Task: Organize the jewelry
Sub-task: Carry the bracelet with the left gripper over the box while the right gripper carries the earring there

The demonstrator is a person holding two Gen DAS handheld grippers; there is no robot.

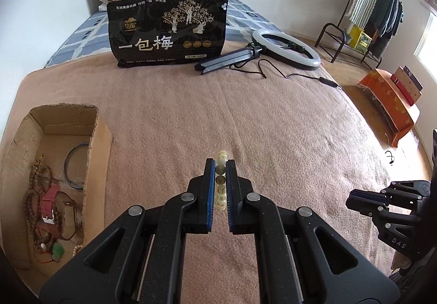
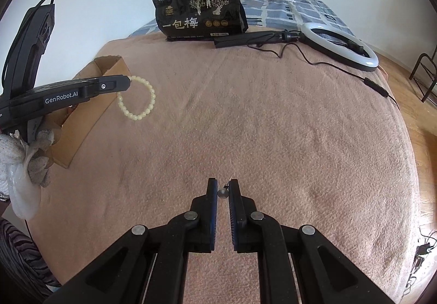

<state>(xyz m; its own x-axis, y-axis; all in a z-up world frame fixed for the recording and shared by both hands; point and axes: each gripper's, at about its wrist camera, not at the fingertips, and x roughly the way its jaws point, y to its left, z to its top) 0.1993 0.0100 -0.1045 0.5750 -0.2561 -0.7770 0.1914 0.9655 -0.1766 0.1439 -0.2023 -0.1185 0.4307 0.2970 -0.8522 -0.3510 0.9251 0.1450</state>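
Left tongs [image 1: 220, 167] clamp the pale cream beaded bracelet [image 2: 136, 99], hanging just right of the open cardboard box [image 1: 94, 167]; right tongs [image 2: 223, 189] pinch a small silver bead earring [image 2: 221, 193], farther right. Next: drop both into the box.

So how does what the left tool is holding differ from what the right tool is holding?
The left tool grips a pale cream bead bracelet, a full loop of many beads hanging below its tip beside the cardboard box. The right tool pinches one small grey bead earring with a thin wire hook, low over the pink blanket. Both are jewelry, clamped between shut fingers.
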